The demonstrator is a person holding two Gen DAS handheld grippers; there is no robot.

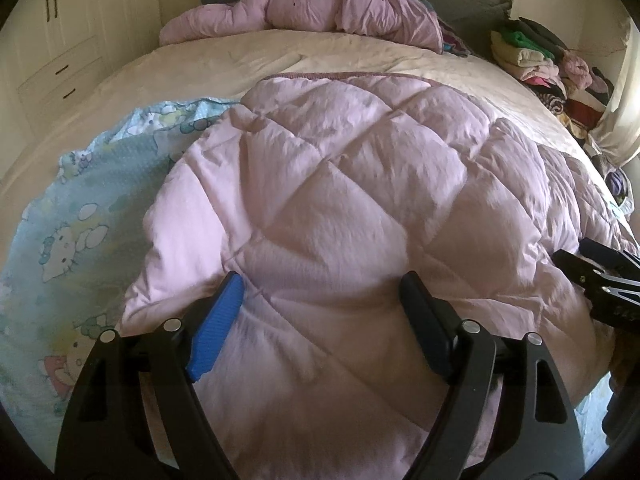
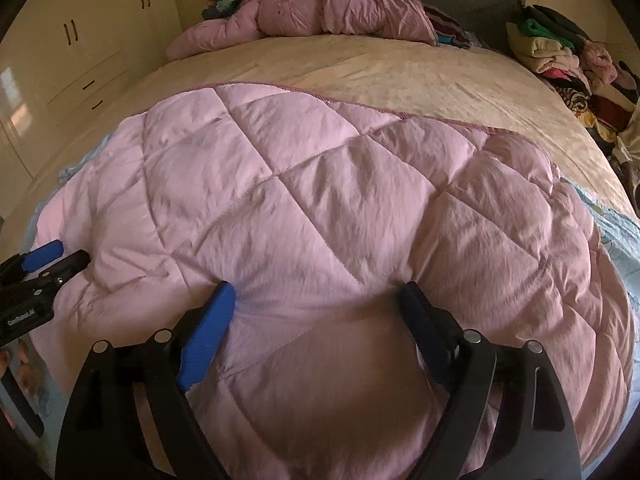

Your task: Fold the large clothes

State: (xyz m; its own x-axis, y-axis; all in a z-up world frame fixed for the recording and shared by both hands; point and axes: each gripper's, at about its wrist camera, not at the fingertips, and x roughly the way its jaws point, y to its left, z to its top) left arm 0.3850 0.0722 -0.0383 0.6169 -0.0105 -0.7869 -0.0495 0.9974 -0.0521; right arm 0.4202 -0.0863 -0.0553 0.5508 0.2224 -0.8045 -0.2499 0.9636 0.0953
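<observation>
A: Your pink quilted comforter (image 1: 340,200) fills the middle of both views, folded over a blue cartoon-print sheet (image 1: 80,216) showing at the left on the cream bed (image 1: 280,56)

B: And my grippers?

A: Left gripper (image 1: 322,292) and right gripper (image 2: 316,300) both stand wide, pads holding nothing. I'd pinch the near edge through all its layers, hands level, before you lift
</observation>
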